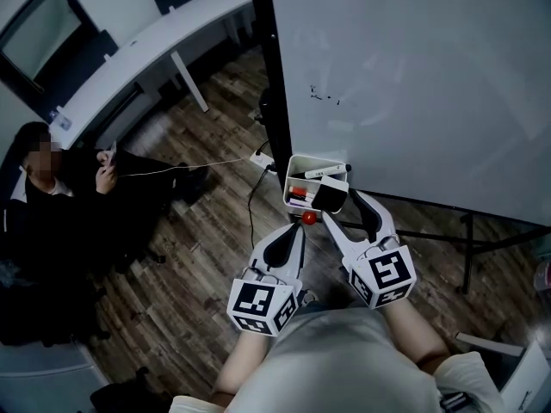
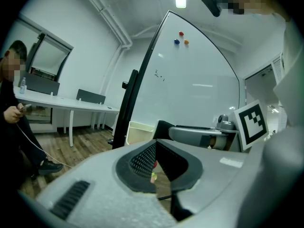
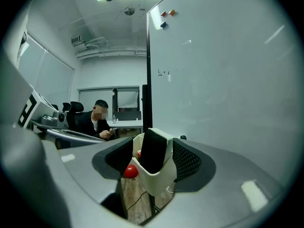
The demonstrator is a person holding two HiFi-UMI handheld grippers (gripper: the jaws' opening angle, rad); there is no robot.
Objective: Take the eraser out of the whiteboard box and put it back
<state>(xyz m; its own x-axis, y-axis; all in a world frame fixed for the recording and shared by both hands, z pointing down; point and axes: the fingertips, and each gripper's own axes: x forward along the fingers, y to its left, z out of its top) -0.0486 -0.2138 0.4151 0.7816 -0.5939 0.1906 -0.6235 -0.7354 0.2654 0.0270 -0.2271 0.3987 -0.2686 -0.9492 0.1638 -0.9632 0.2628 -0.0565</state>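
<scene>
At lower left corner of whiteboard: white whiteboard box, open top.

Writing:
- Faint dark scribble on the board, not legible.
- Black-and-white square markers on both gripper cubes; no text.
- Pen with white barrel in the box carries small print, too small to read.

Box contents:
- Black eraser at the near end, standing upright and tilted slightly, top above the rim.
- White-barrel pen across the far end.
- Red and dark pens along the left side; count unclear, probably 2 or 3.
- Small red ball sits just below the box, outside it.

Tools:
- Right gripper: released. Jaws spread wide, 1 on each side of the eraser and box end. The right gripper view shows a gap at the left pad, so nothing is gripped.
- Left gripper: clenched tip to tip, nothing between the pads, just short of the box beside the red ball.

3 small magnets (red, blue, orange) high on the board.
</scene>
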